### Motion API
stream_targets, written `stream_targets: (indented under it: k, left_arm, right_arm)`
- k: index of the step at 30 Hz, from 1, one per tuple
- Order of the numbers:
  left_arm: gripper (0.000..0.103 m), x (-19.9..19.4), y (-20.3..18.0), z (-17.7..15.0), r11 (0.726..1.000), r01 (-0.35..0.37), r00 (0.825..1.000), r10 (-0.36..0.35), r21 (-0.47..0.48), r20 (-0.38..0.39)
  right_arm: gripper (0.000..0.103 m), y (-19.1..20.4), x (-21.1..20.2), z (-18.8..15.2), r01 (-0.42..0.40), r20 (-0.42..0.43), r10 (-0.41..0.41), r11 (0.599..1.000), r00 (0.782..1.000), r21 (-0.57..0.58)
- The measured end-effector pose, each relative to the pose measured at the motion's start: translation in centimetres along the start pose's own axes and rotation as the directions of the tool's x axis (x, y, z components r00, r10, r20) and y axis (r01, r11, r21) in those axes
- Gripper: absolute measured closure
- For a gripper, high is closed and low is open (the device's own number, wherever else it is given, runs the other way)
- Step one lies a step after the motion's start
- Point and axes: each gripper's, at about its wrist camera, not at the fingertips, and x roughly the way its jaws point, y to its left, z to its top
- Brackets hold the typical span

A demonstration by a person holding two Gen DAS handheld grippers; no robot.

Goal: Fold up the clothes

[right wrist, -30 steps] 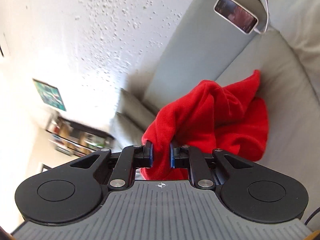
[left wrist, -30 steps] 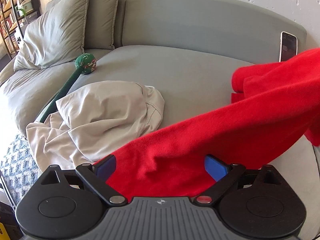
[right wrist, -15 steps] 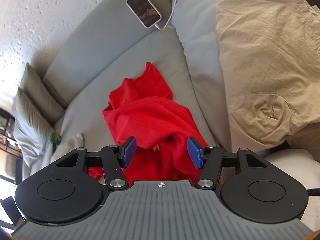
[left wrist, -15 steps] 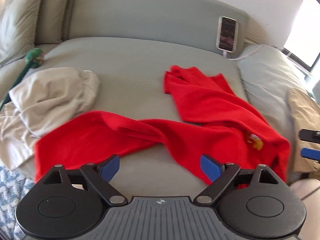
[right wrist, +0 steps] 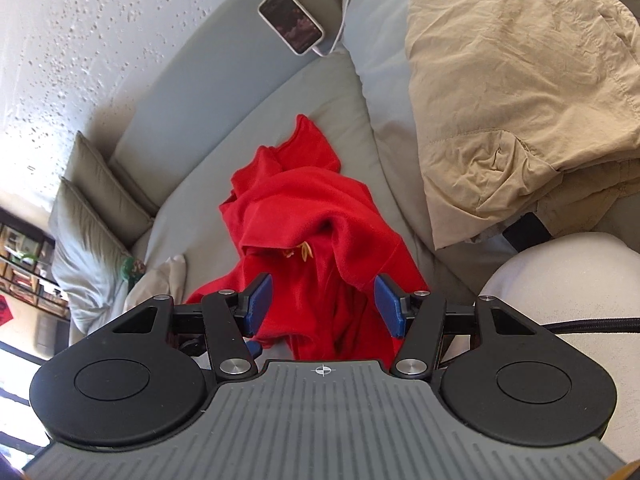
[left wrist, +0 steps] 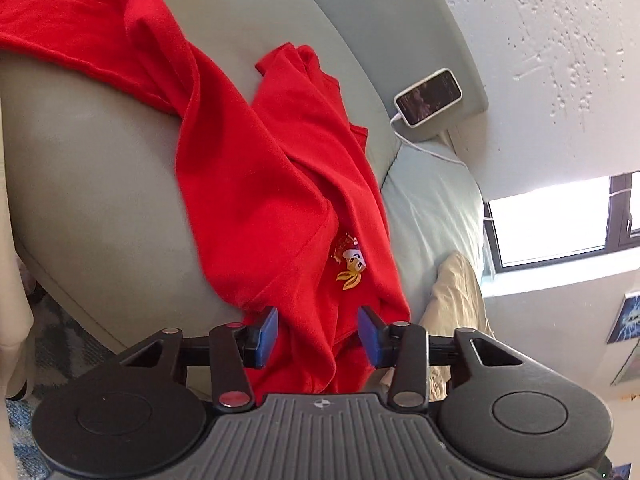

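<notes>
A red shirt with a small yellow and white print lies crumpled across the grey sofa seat, one part hanging over the front edge. My left gripper is open, its blue pads either side of the shirt's hanging part, not closed on it. In the right wrist view the red shirt lies bunched just ahead of my right gripper, which is open with cloth between its pads.
A phone on a white cable leans on the sofa back, also in the right wrist view. A tan garment lies on the right cushion. Pillows and a beige garment sit at the far end.
The right gripper has let go of the red shirt and opened. The shirt dropped onto the seat. The left gripper swung right and low, close over the shirt's hanging part.
</notes>
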Motion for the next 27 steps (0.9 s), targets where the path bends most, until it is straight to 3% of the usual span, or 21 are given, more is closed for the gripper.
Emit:
stream_targets:
  k: [2, 5, 7, 9, 14, 17, 21, 23, 24, 27]
  left_arm:
    - [0.047, 0.3, 0.1, -0.3, 0.999, -0.015, 1.000, 0.015, -0.029, 0.009]
    - [0.050, 1.6, 0.8, -0.2, 0.993, 0.048, 0.997, -0.054, -0.106, -0.060]
    - [0.068, 2.2, 1.0, 0.0, 0.989, 0.078, 0.993, -0.088, -0.123, -0.081]
    - [0.075, 2.9, 1.2, 0.0, 0.988, 0.066, 0.994, -0.077, -0.139, -0.079]
    - [0.075, 3.6, 2.4, 0.1, 0.976, 0.031, 0.994, -0.053, -0.215, -0.097]
    - [0.068, 3.4, 2.7, 0.3, 0.975, 0.024, 0.998, -0.038, -0.221, -0.059]
    - [0.067, 4.0, 2.3, 1.7, 0.989, 0.023, 1.000, -0.022, -0.149, 0.008]
    - [0.077, 4.5, 2.2, 2.3, 0.992, 0.012, 1.000, -0.012, -0.126, 0.005]
    - [0.098, 4.7, 2.2, 2.6, 0.994, 0.000, 1.000, 0.000, -0.111, -0.004]
    - [0.102, 3.1, 1.4, 3.3, 0.999, -0.010, 0.999, 0.012, -0.042, 0.033]
  right_arm:
    - [0.044, -0.1, 0.2, 0.0, -0.012, 0.002, 0.012, 1.000, 1.000, 0.005]
    - [0.044, -0.3, 0.4, -0.1, -0.017, 0.001, 0.017, 1.000, 1.000, 0.011]
    - [0.044, -0.4, 0.5, -0.2, -0.021, -0.001, 0.021, 1.000, 1.000, 0.017]
    - [0.044, -0.4, 0.5, -0.2, -0.022, -0.004, 0.022, 1.000, 1.000, 0.018]
    - [0.044, -0.4, 0.5, -0.3, -0.024, -0.002, 0.024, 1.000, 1.000, 0.008]
    - [0.044, -0.3, 0.6, -0.4, -0.020, -0.004, 0.020, 1.000, 1.000, 0.001]
    - [0.044, -0.2, 0.9, -0.5, -0.005, -0.006, 0.005, 1.000, 1.000, -0.010]
    - [0.044, -0.2, 1.2, -0.5, 0.011, -0.005, -0.011, 1.000, 1.000, -0.014]
    - [0.044, -0.2, 1.3, -0.5, 0.019, -0.005, -0.019, 1.000, 1.000, -0.016]
    - [0.044, -0.1, 1.4, -0.4, 0.051, 0.006, -0.051, 0.998, 0.999, -0.036]
